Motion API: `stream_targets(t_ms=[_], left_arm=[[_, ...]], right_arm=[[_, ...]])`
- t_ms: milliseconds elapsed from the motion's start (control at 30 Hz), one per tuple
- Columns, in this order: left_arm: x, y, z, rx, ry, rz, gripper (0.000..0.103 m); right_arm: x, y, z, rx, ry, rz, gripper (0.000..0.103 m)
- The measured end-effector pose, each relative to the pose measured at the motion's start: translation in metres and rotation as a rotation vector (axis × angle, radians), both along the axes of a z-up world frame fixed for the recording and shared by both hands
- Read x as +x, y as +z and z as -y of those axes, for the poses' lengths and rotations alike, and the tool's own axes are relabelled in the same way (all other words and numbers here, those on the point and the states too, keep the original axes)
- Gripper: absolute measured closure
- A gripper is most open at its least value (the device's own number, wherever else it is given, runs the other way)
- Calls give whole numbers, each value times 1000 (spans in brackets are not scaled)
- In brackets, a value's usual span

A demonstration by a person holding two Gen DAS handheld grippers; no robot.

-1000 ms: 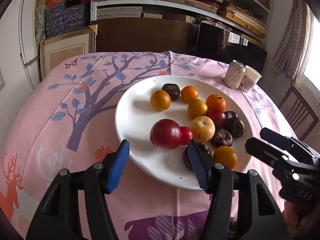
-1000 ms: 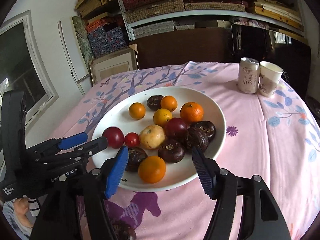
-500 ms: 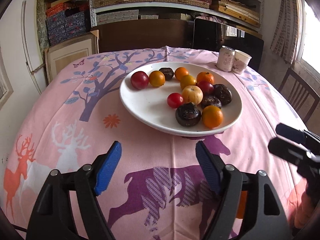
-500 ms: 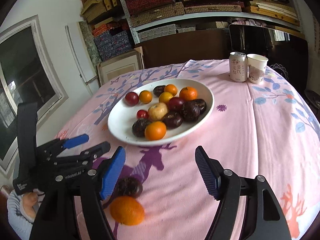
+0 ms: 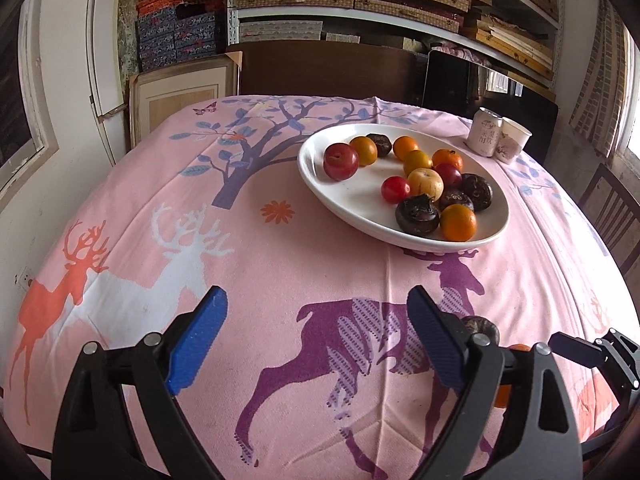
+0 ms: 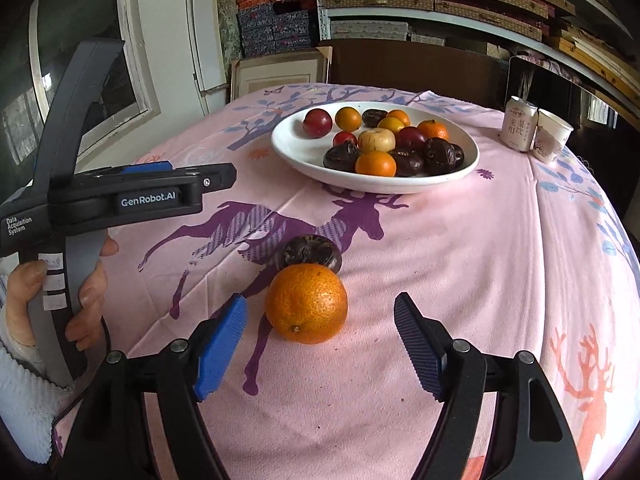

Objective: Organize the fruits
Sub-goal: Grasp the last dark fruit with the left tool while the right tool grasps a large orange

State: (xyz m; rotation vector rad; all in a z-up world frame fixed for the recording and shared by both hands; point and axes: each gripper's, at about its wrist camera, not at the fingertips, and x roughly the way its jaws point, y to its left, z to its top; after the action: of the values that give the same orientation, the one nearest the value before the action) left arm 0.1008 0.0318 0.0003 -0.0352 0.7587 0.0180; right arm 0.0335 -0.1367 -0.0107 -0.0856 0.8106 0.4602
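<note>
Just ahead of the right tongs (image 6: 320,340) an orange (image 6: 306,302) sits on the pink-clothed bench (image 6: 460,260), a dark fruit (image 6: 309,252) touching it behind. Neither pad presses the orange; those tongs have just been spreading. Farther beyond stands the white plate (image 6: 292,148) heaped with fruit. The left tongs (image 5: 318,334), also just widening, gape over bare cloth with nothing between them, held by a hand (image 6: 52,296) off to the side.
</note>
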Motion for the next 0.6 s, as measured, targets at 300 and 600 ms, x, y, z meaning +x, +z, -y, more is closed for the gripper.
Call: stream_targets(t_ms=[300, 600], left_arm=[[0, -2, 11, 36, -29, -2, 14], [1, -7, 20, 65, -55, -14, 13]], right_arm=[[8, -10, -5, 11, 22, -78, 44], [12, -11, -10, 21, 35, -95, 57]])
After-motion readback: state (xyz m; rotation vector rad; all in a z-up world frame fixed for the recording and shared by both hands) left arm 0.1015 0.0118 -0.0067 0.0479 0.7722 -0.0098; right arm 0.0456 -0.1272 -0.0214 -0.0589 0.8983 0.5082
